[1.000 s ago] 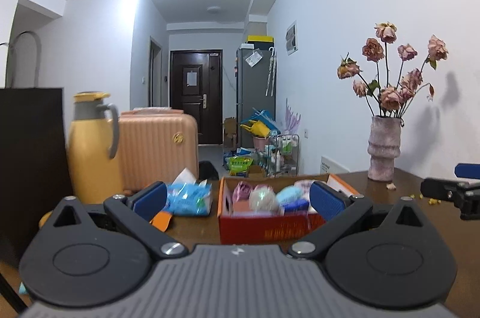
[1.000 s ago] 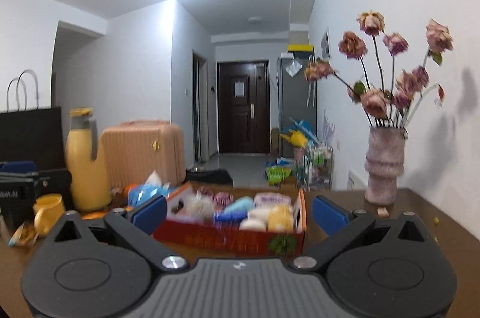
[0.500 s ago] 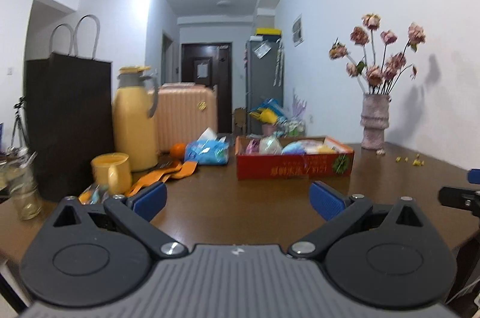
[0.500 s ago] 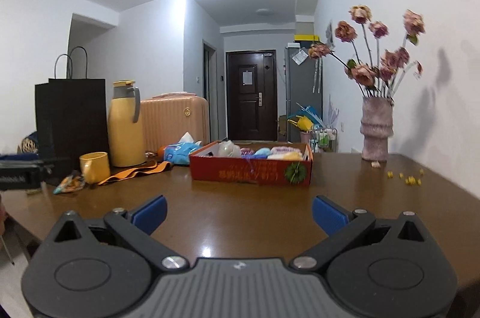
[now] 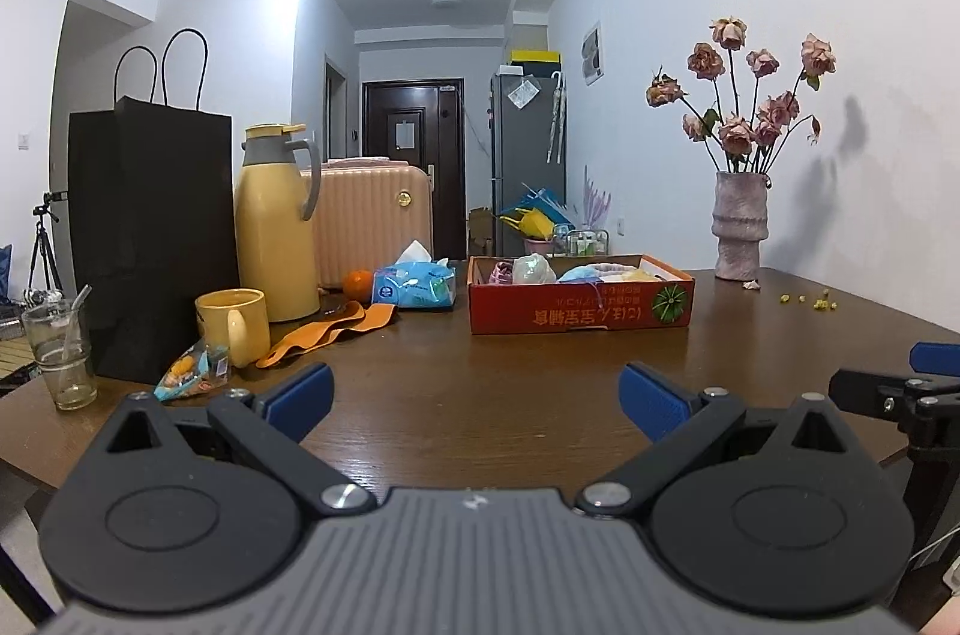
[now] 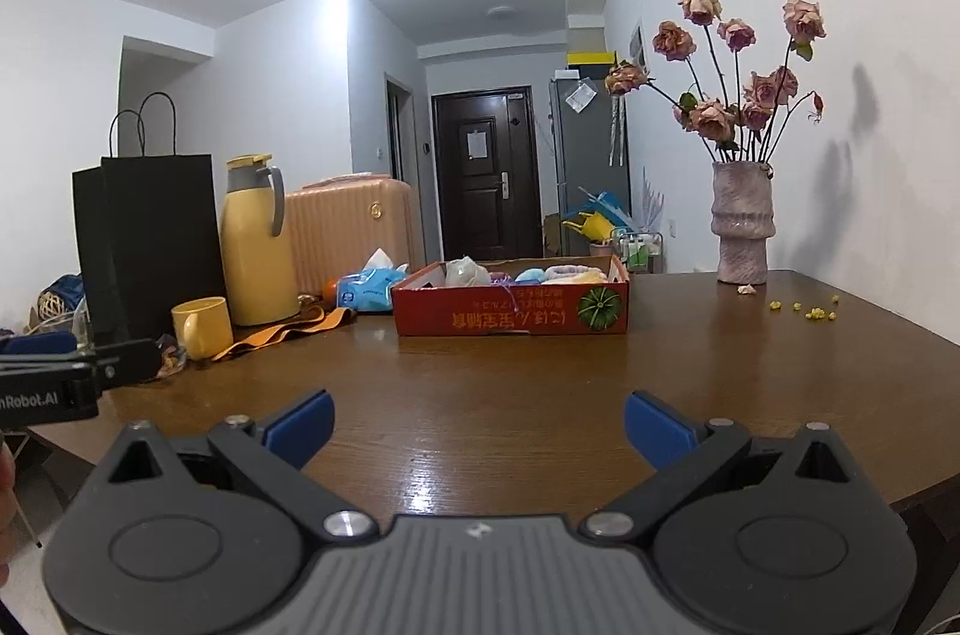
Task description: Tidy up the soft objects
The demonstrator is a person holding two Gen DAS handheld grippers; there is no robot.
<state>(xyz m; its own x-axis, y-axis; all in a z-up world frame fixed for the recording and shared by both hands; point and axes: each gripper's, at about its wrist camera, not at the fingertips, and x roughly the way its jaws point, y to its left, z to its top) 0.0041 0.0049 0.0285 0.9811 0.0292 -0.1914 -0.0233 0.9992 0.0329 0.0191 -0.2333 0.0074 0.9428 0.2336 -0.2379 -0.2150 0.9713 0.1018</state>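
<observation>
Both grippers, left [image 5: 474,395] and right [image 6: 477,422], now sit back at the table's near edge, jaws wide apart and empty, having withdrawn from the box [image 5: 581,314]. Soft items [image 6: 543,273] lie inside it, mid-table. Task appears complete.

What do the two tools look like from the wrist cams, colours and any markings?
Both match: the left tool and right tool have black linkage arms with round hubs, silver pivot screws, a ribbed grey body bearing a small white logo, and blue pads on the fingertips. The left tool, seen side-on from the right camera, carries white lettering ending "nRobot.AI".
</observation>
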